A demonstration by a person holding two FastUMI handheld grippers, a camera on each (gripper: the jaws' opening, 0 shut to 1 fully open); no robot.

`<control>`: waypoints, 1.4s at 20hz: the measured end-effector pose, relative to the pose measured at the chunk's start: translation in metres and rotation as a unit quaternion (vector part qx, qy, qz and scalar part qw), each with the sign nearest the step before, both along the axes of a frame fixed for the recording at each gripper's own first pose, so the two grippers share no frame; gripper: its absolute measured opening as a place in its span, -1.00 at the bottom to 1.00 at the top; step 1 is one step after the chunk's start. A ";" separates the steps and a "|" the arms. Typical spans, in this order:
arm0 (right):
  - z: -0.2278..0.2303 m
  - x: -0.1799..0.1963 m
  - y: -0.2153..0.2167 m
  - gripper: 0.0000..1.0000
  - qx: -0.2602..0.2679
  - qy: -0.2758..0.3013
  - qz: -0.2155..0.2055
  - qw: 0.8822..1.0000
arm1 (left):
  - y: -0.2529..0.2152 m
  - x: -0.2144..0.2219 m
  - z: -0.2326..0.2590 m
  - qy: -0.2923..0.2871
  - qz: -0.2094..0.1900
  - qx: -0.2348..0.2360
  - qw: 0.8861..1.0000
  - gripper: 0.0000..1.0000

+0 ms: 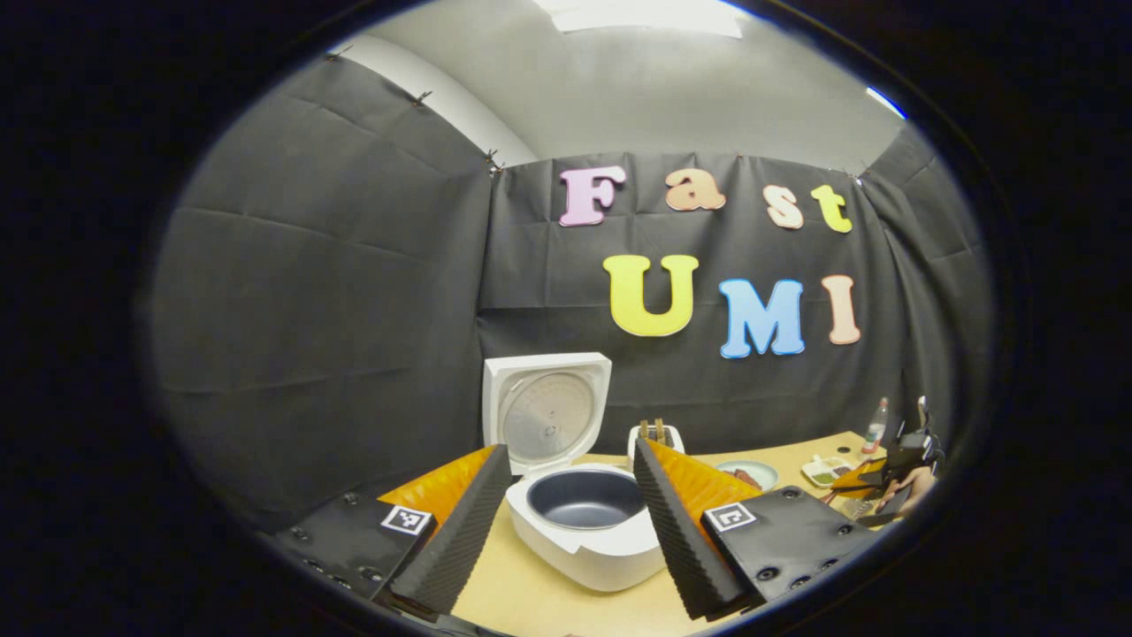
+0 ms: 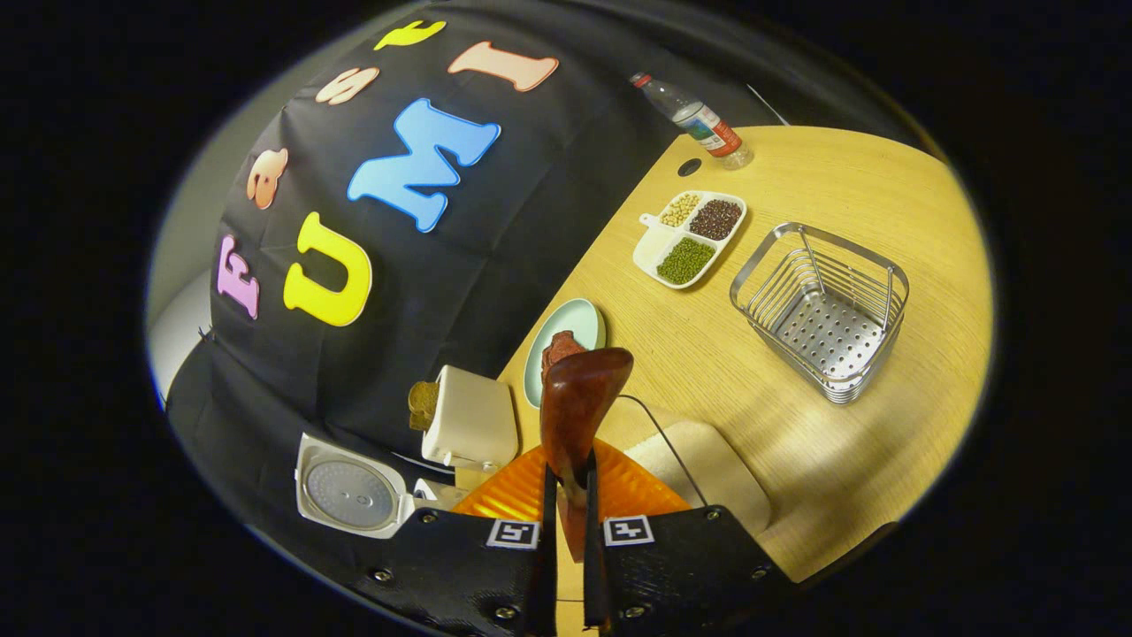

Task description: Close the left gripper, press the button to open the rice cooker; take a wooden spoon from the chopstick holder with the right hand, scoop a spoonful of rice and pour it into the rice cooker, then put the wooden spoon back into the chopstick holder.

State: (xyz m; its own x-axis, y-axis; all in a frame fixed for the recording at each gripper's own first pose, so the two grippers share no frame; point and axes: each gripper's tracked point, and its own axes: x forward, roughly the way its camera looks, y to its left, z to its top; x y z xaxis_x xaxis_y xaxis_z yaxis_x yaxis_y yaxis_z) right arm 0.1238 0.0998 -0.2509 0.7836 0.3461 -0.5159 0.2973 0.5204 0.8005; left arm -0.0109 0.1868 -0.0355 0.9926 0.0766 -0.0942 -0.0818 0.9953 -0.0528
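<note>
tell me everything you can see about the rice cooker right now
The rice cooker is white, plastic-looking, with rounded corners, standing on the wooden table near the black cloth wall. Its lid is open, hinged at the back and standing upright, showing a round, dimpled metal inner plate. The dark inner pot sits in the body and looks empty. The left gripper hangs open in front of it, one finger on each side in the picture; contact cannot be told. A white holder stands just behind it.
</note>
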 end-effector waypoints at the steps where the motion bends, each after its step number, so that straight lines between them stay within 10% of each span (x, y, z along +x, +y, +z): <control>1: 0.006 0.001 -0.003 -0.76 0.018 -0.001 -0.006 1.000 | -0.006 0.002 0.000 -0.001 -0.002 -0.002 1.000 0.96; 11: 0.060 0.014 -0.002 -0.76 0.091 -0.036 -0.022 0.995 | -0.035 0.003 0.002 -0.001 -0.021 0.000 1.000 0.96; 28: 0.138 0.057 0.129 -0.77 0.097 -0.093 0.074 0.988 | 0.033 -0.021 -0.010 0.006 0.043 -0.007 0.999 0.90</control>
